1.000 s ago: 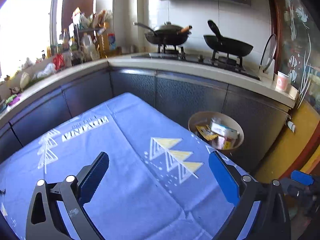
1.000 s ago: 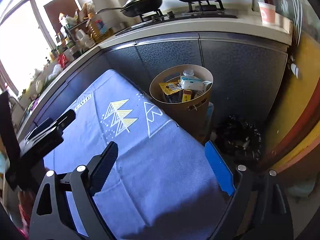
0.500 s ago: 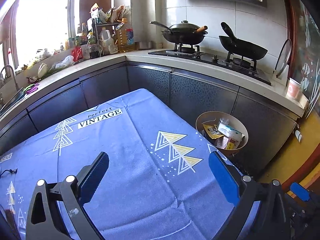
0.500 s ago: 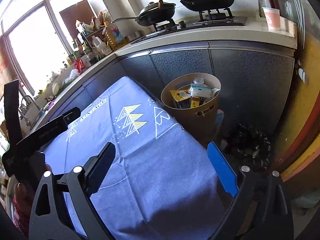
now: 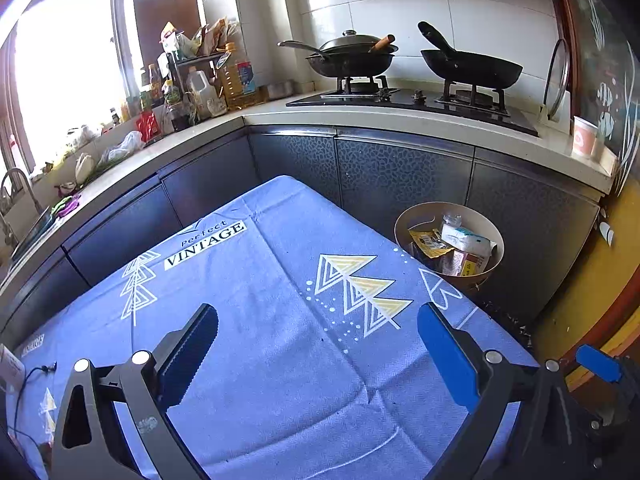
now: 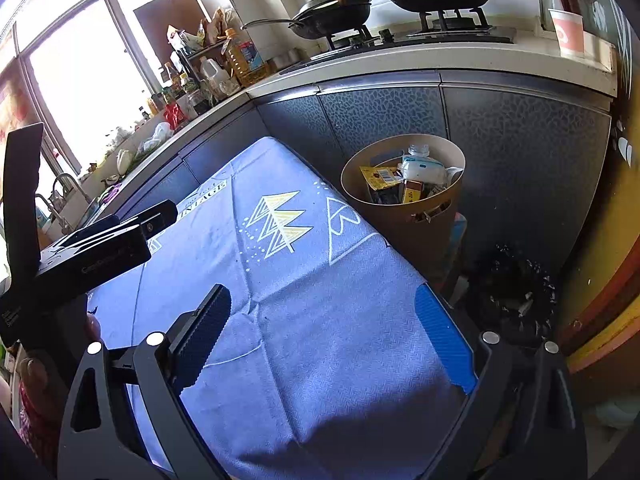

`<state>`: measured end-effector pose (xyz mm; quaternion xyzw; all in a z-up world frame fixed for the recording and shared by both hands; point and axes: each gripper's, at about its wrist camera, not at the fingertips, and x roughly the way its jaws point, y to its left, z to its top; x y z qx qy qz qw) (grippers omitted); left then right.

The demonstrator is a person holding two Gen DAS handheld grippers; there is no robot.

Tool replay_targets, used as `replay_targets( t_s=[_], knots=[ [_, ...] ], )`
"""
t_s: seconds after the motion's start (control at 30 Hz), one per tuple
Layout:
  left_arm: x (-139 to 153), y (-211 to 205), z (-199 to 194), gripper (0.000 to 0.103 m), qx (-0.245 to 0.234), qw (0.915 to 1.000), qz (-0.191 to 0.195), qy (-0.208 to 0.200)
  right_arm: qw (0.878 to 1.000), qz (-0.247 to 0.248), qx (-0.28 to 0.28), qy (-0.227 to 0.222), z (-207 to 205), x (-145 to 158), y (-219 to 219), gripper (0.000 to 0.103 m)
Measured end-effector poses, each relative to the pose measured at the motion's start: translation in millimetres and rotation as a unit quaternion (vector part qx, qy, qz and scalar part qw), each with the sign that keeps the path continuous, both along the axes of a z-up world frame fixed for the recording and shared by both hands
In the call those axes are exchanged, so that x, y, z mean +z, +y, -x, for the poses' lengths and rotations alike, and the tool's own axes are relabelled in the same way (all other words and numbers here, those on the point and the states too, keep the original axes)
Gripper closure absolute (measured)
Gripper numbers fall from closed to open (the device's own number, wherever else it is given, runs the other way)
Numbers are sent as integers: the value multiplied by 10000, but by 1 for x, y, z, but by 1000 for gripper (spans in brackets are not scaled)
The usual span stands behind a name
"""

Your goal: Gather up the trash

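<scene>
In the left wrist view, the left gripper (image 5: 318, 350) hangs over the blue cloth (image 5: 260, 320) on the counter (image 5: 280, 188), its fingers (image 5: 188, 354) spread wide with nothing between them. The cloth carries yellow triangle prints and the words "Perfect VINTAGE" near its far edge. The bin (image 5: 486, 276) stands on the floor just off the counter's far right corner, against the dark cabinets (image 5: 400, 172); trash (image 5: 466, 240) fills it, a white pack, a yellow wrapper and a clear bottle among it. On the kitchen worktop (image 5: 420, 122) behind, a lidded wok (image 5: 352, 56) and a pan (image 5: 472, 66) sit on the stove, and a paper cup (image 5: 582, 142) stands at the worktop's right end. A thin cable (image 5: 36, 374) lies at the cloth's left edge. In the right wrist view, the right gripper (image 6: 322, 330) hovers above the counter's right edge, its fingers (image 6: 446, 338) likewise wide apart and empty. The bin (image 6: 420, 228) shows beyond the far right corner, its rim just below the cloth's level, the trash (image 6: 416, 172) heaped to the rim. A dark scatter (image 6: 516, 292) lies on the floor right of the bin, perhaps debris or a bag; it is too murky to tell. At the left, the left gripper (image 6: 96, 248) reaches in over the cloth (image 6: 300, 300).
</scene>
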<state>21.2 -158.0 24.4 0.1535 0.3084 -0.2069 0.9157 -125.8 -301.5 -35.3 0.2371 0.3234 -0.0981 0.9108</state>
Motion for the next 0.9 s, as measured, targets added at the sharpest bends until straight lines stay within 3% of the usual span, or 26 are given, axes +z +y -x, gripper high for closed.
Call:
replay_targets(
  t_s=[0.1, 0.27, 0.47, 0.63, 0.9],
  knots=[
    [-4, -3, -7, 4, -1, 9998, -180, 43, 10000, -54, -82, -3, -2, -1, 0, 11],
    [-10, 3, -14, 4, -23, 9998, -148, 159, 9999, -124, -40, 92, -12, -3, 2, 11],
    [-11, 14, -25, 4, -63, 9990, 85, 425, 9999, -146, -24, 29, -18, 1, 9, 8],
    [-7, 28, -22, 4, -79, 9986, 314, 409, 9997, -235, -47, -34, -29, 1, 11, 8],
    [-5, 57, -20, 4, 6, 9986, 493, 199, 9977, -86, 642, 221, -66, 4, 31, 8]
  ],
)
